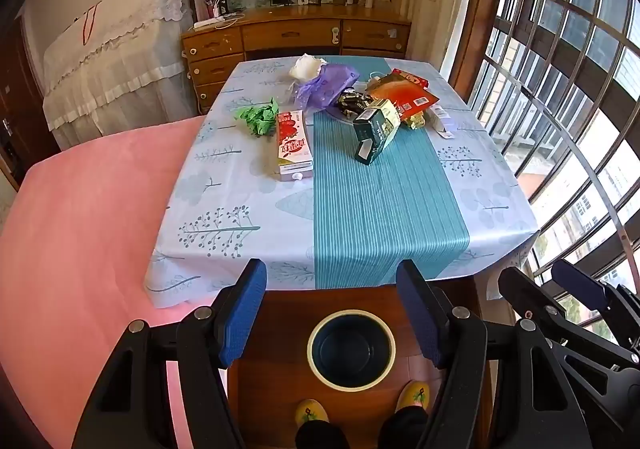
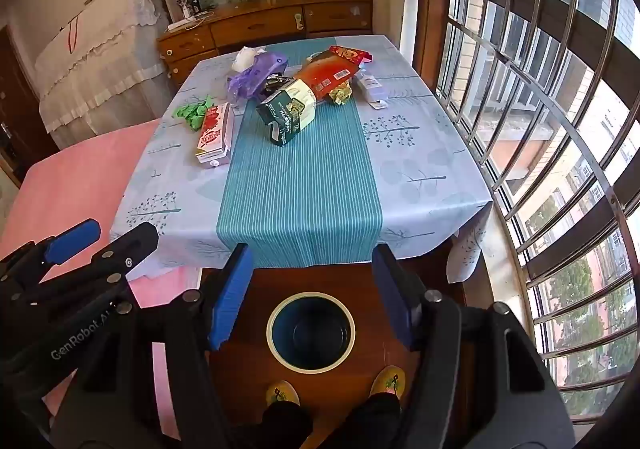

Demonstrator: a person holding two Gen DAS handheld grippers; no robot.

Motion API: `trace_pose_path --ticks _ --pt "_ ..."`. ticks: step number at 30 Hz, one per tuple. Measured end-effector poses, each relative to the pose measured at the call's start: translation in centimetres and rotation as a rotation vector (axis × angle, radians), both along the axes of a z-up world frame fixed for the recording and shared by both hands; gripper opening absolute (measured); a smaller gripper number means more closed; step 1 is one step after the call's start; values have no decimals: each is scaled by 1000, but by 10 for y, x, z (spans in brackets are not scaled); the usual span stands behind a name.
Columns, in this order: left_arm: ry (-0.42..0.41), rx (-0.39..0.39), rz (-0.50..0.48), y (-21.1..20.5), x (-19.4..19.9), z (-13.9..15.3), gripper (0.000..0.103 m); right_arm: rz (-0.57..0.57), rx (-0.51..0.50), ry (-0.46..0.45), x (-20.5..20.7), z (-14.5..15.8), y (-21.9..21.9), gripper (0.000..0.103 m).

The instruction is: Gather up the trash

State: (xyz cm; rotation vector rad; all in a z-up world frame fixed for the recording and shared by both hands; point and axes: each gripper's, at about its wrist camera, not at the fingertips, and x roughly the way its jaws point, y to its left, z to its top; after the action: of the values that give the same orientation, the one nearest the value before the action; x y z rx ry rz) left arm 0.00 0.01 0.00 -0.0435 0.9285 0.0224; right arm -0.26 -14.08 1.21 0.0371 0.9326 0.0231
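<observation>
On glossy tablecloth (image 1: 360, 209), crumpled green paper (image 1: 258, 115), cardboard cartons (one pink (image 1: 294, 145)), both hand-held grippers (image 1: 332, 313) (image 2: 312, 297) gaping, empty.

Crumpled wrappers, cartons and bags (image 1: 372, 101) lie clustered at the table's far end. A round, dark bin (image 1: 351, 350) stands upright on the floor, empty.
</observation>
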Motion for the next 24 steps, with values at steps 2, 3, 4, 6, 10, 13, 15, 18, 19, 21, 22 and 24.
trace_pose_path --ticks 2,3,4,6,10,13,15,18,19,21,22,24 --pt "-2 1 0 0 0 0 69 0 2 2 1 0 0 59" --pt "-3 3 0 0 0 0 69 0 2 4 1 0 0 59" --pt "-5 5 0 0 0 0 69 1 2 3 1 0 0 59" --pt "-4 7 0 0 0 0 69 0 3 3 2 -1 0 59" --pt "-1 4 2 0 0 0 69 1 1 4 3 -1 1 59" --pt "0 3 2 0 0 0 69 2 -1 3 4 -1 2 59" --pt "0 2 0 0 0 0 69 1 -1 4 5 -1 2 59" --pt "1 2 0 0 0 0 69 0 -2 4 5 -1 3 59" --pt "0 4 0 0 0 0 69 0 -2 4 6 -1 3 59" --pt "0 4 0 6 5 -1 69 0 -3 4 6 -1 3 59" --pt "1 4 0 6 5 -1 69 0 -2 4 6 -1 3 59" --pt "1 3 1 6 6 -1 69 1 -2 4 7 -1 3 59"
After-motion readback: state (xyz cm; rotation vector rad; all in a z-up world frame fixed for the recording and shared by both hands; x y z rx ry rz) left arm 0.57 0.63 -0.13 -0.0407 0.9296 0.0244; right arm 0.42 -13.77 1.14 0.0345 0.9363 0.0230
